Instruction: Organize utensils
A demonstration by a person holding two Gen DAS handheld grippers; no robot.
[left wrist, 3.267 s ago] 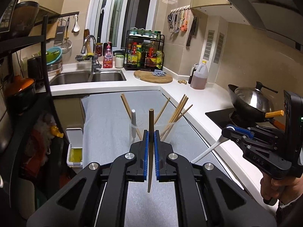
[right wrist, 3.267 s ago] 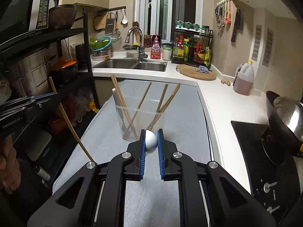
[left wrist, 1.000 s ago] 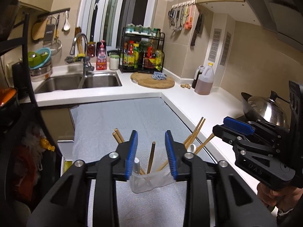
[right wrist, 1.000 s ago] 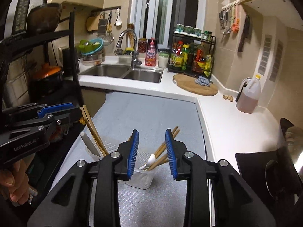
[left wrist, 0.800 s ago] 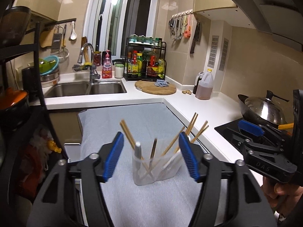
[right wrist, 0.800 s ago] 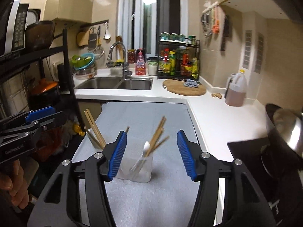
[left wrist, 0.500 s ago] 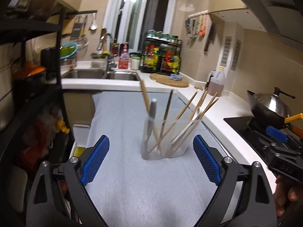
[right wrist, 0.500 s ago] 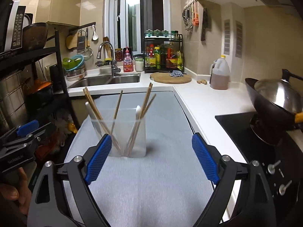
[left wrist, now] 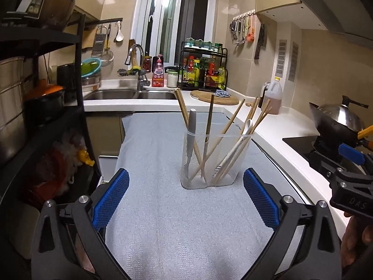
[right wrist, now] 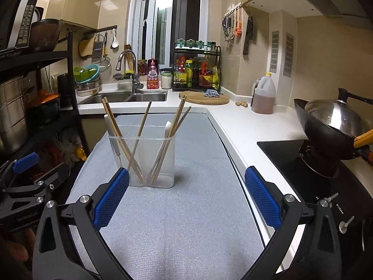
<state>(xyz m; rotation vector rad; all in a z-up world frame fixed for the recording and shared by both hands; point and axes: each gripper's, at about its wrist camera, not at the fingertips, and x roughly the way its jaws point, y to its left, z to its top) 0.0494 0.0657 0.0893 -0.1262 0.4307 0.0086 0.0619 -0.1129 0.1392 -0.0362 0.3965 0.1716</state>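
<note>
Opening, empty left tongs (left wrist: 185,198) before clear holder (left wrist: 215,161) of chopsticks (left wrist: 229,126) on grey mat (left wrist: 163,221)

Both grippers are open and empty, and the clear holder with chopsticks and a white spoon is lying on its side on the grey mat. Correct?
Not quite. The clear holder stands upright on the grey mat, with the chopsticks and white spoon leaning inside it; both wrist views show this. The left gripper and right gripper are indeed open and empty, their jaws opening.
</note>
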